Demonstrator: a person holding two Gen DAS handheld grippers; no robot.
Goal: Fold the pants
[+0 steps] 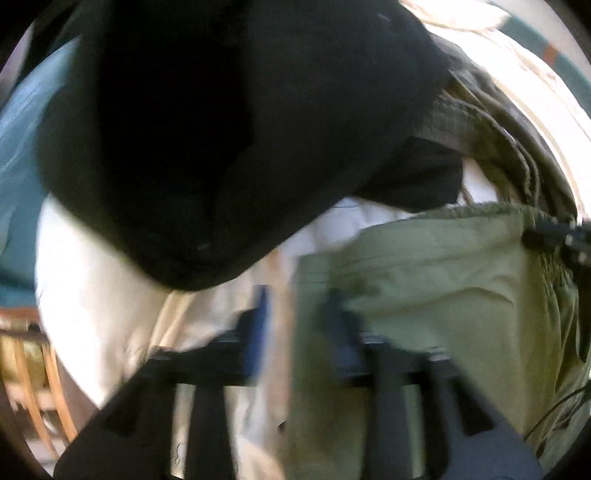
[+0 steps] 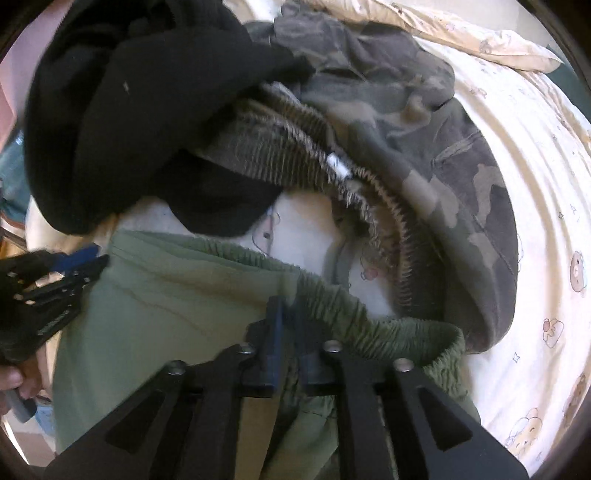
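- Pants (image 2: 192, 295): one green pair, laid on the sheet (image 2: 535, 206).
- Two other garments are piled behind: black (image 2: 147, 110), camouflage (image 2: 424, 122).
- Left gripper (image 1: 299, 317): parted, at the pants' edge.
- Right gripper (image 2: 291, 332): clamped on the waistband.

Sunlit bed sheet (image 2: 535, 206), wooden chair (image 1: 33, 369)

A bedroom at home: a cartoon-bear bedsheet (image 2: 546, 206), a matching pillow (image 2: 461, 33) and a heap of clothes (image 2: 406, 110).

Olive-green pants (image 2: 177, 295) with gathered elastic waistband, spread on the cartoon-print sheet beside a clothes heap
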